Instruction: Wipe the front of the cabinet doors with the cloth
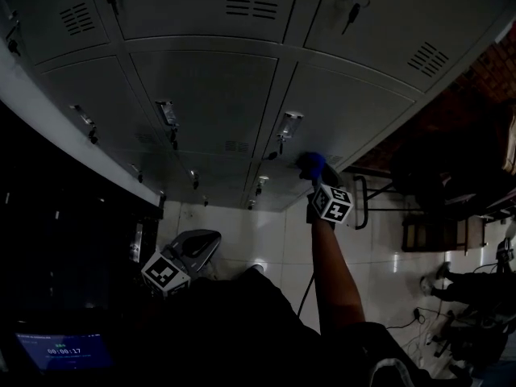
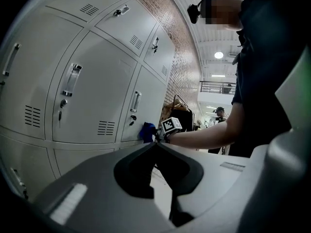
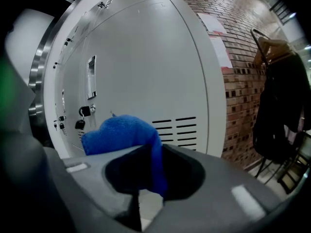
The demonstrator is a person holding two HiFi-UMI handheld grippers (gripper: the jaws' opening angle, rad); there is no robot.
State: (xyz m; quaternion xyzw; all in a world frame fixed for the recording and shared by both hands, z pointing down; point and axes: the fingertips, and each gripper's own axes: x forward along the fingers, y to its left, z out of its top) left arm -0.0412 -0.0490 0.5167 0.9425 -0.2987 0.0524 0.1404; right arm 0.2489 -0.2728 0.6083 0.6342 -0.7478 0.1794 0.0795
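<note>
A blue cloth point(image 3: 124, 135) is bunched between the jaws of my right gripper point(image 3: 146, 148), which is shut on it. In the head view the blue cloth point(image 1: 312, 166) is pressed on the lower part of a grey cabinet door point(image 1: 339, 111), with my right gripper point(image 1: 316, 180) just behind it on an outstretched arm. The left gripper view shows the same cloth point(image 2: 147, 131) against the door point(image 2: 146, 106). My left gripper point(image 2: 156, 144) is shut on nothing and hangs low, away from the doors; its marker cube point(image 1: 165, 274) shows at lower left.
The cabinet is a bank of grey lockers point(image 1: 201, 87) with handles and key locks point(image 1: 168, 115). A brick wall point(image 3: 243, 47) runs beside it, and coats hang on a rack point(image 3: 279, 106). Chairs point(image 1: 435, 216) and a person point(image 1: 459, 285) are to the right on a white tiled floor.
</note>
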